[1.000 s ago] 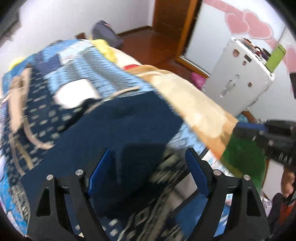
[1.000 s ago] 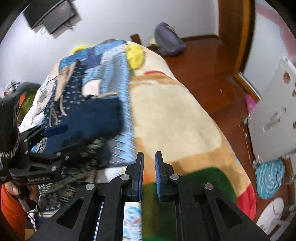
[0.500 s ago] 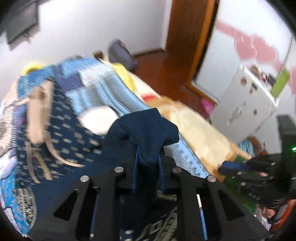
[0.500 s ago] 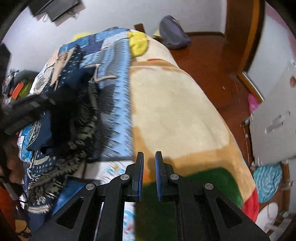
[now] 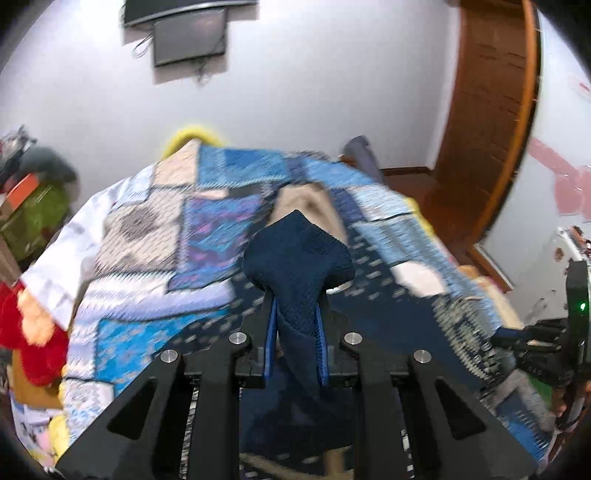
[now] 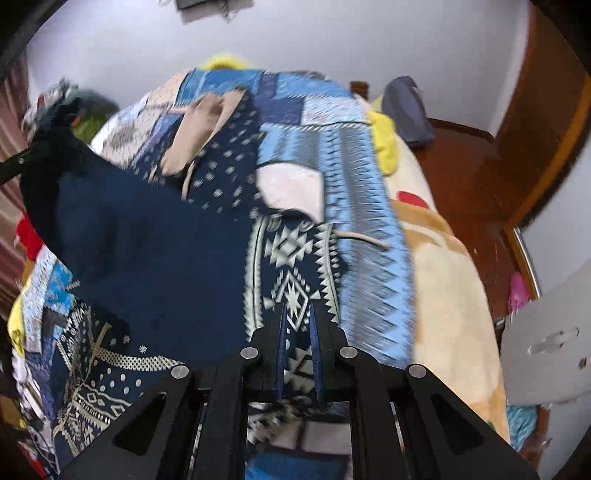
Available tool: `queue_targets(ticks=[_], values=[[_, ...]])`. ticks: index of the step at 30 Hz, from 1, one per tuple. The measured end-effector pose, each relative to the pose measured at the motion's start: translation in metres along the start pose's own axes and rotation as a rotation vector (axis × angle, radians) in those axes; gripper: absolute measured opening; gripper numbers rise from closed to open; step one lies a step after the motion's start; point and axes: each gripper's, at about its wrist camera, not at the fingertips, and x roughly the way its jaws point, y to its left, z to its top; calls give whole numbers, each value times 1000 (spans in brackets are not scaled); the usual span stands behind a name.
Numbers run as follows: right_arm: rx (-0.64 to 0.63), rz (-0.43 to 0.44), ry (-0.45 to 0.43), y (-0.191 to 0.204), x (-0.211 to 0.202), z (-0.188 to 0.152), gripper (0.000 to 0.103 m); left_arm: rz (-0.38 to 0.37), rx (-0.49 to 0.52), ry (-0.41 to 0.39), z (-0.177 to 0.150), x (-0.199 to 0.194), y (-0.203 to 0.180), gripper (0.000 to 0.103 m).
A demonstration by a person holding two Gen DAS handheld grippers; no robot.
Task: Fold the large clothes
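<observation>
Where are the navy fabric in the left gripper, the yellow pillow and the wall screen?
navy fabric (image 5: 299, 254): left wrist view, bunched tip above the pads.
yellow pillow (image 6: 384, 136): right wrist view, its middle.
wall screen (image 5: 190, 35): left wrist view, panel centre.

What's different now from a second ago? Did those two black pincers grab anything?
Yes. The left gripper, wide open a second ago, has clamped a fold of the dark blue garment and lifted it up and away from the right gripper. The right gripper, shut over the bare blanket before, now pinches the garment's patterned edge. Unchanged: the garment's far end and the yellow pillow still lie on the bed.
</observation>
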Motion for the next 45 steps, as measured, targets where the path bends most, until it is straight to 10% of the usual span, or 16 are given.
queue_targets(ticks=[8, 22, 26, 33, 45], values=[[-56, -80, 148, 36, 66, -1, 8, 75, -69, 171, -80, 59, 77, 18], [-118, -269, 108, 37, 66, -16, 16, 117, -280, 351, -184, 99, 161, 13], [-141, -409, 56, 27, 60, -24, 90, 143, -253, 357, -184, 90, 160, 13], [-49, -244, 67, -7, 41, -25, 91, 163, -169, 346, -162, 65, 143, 22], [-45, 8, -161, 18, -23, 54, 101, 159, -76, 91, -45, 33, 92, 85]])
